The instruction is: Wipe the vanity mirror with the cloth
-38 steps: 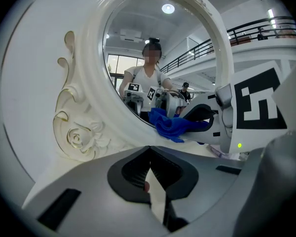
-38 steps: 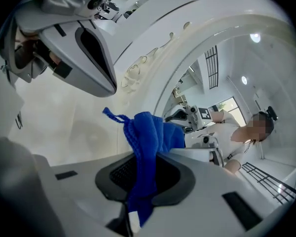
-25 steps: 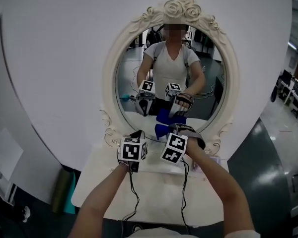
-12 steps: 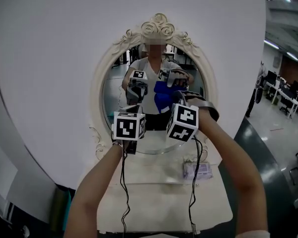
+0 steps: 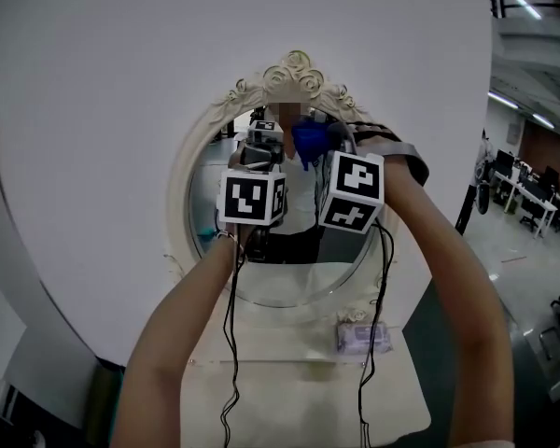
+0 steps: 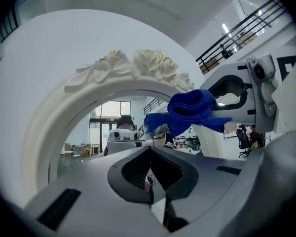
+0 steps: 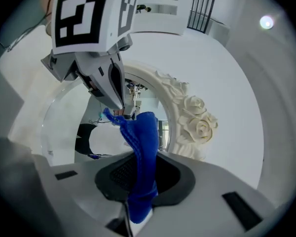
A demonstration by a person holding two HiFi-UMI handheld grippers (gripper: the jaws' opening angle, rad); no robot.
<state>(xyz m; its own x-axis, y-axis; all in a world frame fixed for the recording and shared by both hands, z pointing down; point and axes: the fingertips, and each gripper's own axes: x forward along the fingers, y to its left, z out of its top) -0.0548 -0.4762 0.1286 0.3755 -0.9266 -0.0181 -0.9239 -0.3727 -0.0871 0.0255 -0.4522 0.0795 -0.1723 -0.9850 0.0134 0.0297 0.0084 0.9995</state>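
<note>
The oval vanity mirror (image 5: 280, 278) has a cream carved frame with roses on top (image 5: 295, 67). My right gripper (image 5: 325, 147) is shut on a blue cloth (image 5: 309, 144), held up at the top of the glass just under the roses. In the right gripper view the cloth (image 7: 141, 142) hangs out between the jaws of that gripper (image 7: 138, 168). My left gripper (image 5: 259, 157) is beside it on the left, shut with nothing in it (image 6: 150, 154). From there the cloth (image 6: 192, 110) shows up right. Whether the cloth touches the glass I cannot tell.
The mirror stands on a white table (image 5: 299, 390) against a white round panel. A small wrapped packet (image 5: 362, 336) lies on the table at the right of the mirror's foot. Cables hang from both grippers. Office desks (image 5: 532, 203) stand far right.
Both grippers have risen from the mirror's lower edge to its top, the right one carrying the blue cloth. The head view has tilted upward with them.
</note>
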